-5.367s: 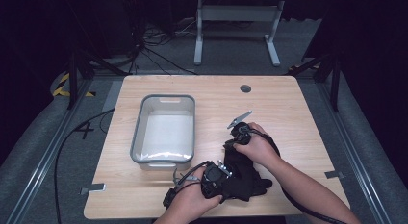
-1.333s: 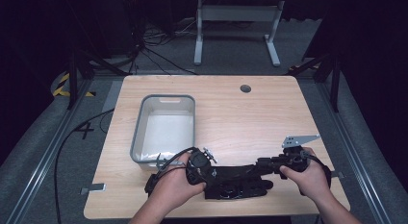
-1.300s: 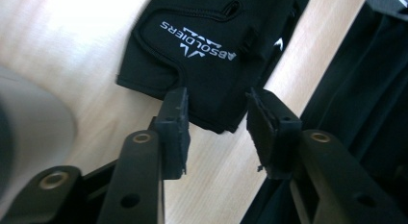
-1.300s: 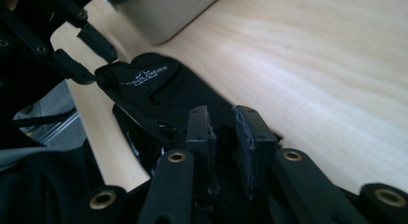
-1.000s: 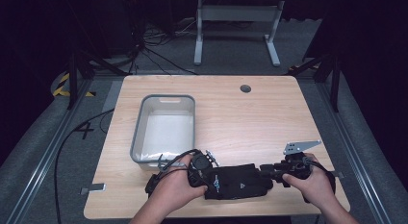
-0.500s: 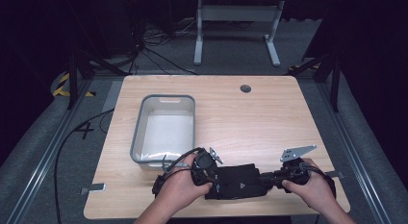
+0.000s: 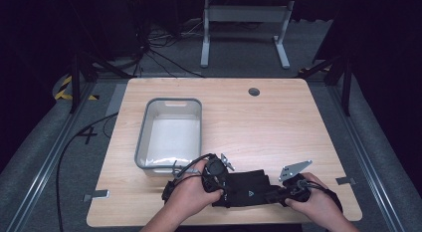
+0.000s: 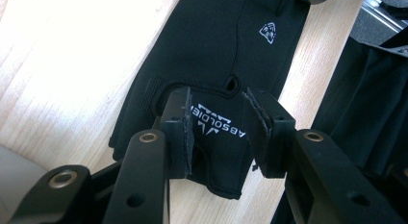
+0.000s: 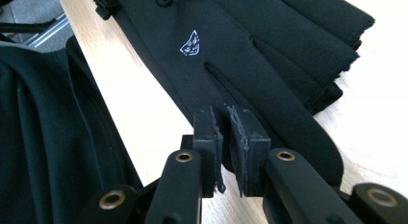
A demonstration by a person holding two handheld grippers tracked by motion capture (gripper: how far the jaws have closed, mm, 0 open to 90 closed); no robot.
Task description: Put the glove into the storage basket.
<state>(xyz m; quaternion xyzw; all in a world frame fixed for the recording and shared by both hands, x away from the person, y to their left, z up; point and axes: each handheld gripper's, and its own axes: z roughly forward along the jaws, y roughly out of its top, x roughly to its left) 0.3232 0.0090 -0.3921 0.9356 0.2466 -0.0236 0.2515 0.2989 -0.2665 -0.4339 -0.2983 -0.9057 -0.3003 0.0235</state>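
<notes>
The left tool [image 7: 215,168] is held low in the left hand [image 7: 191,194], jaws parted. The right tool [image 7: 294,186] is gripped by the right hand [image 7: 318,209], jaws nearly together after just closing.

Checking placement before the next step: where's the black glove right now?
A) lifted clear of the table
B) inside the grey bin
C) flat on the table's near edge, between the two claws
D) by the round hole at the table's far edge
C: the black glove lies flat on the wooden table near its front edge, between the left claw and the right claw, outside the grey bin.
</notes>
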